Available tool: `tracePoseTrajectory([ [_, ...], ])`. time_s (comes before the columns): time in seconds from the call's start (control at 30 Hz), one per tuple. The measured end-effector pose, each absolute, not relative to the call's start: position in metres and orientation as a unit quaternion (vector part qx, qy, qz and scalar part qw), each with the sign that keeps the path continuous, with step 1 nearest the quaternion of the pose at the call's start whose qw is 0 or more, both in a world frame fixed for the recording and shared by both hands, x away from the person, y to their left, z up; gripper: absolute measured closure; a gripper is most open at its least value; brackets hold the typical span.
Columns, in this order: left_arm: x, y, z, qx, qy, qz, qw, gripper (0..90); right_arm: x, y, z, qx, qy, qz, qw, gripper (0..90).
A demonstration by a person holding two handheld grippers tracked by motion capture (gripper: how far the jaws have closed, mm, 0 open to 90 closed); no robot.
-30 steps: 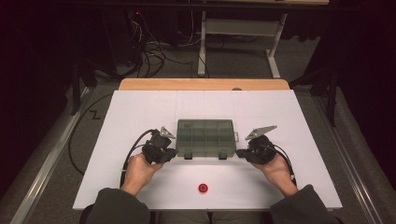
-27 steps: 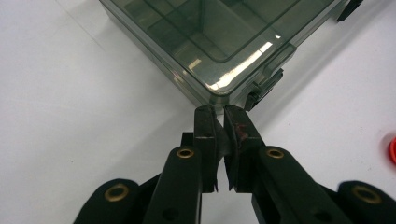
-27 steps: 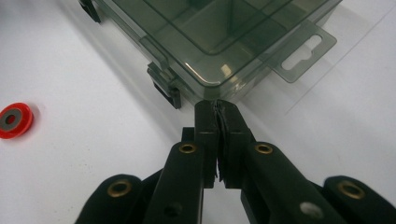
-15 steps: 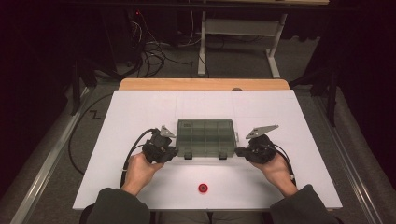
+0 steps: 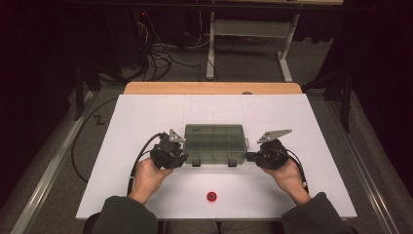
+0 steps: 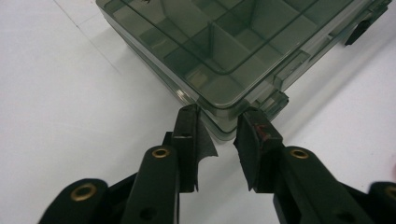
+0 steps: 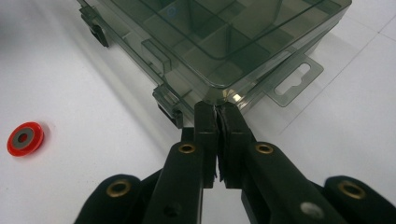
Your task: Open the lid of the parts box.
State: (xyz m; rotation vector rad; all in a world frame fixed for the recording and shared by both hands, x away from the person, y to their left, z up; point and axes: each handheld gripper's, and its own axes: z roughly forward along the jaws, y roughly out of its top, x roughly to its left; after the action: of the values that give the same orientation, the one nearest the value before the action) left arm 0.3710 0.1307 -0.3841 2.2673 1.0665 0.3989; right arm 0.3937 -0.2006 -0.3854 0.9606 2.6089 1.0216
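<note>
A smoky translucent compartment box [image 5: 214, 141] lies closed in the middle of the white table, its dividers visible through the lid [image 6: 219, 42] [image 7: 219, 37]. My left gripper [image 5: 184, 157] [image 6: 219, 116] is at the box's front left corner. Its jaws have just been opening and now stand apart, with the corner in the gap and clear of the pads. My right gripper [image 5: 249, 157] [image 7: 217, 109] is at the front right corner, jaws shut together with nothing between them, tips against the box's edge.
A small red disc [image 5: 211, 196] [image 7: 25, 138] lies on the white table [image 5: 146, 117] near its front edge, between the person's forearms. Two latches [image 5: 196, 163] sit on the box's front side and a hang tab [image 7: 294, 79] sticks out of its right end. A wooden strip [image 5: 214, 88] borders the far edge.
</note>
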Motion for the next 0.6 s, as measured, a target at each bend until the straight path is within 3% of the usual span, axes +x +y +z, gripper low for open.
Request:
tracePoseTrajectory([
  [0.6,0.3746,0.1289,-0.3786,0.841,0.407,0.161,0.317,54.4,0.3945,-0.2012,-0.3849,0.329,0.868,0.359,0.098,83.8],
])
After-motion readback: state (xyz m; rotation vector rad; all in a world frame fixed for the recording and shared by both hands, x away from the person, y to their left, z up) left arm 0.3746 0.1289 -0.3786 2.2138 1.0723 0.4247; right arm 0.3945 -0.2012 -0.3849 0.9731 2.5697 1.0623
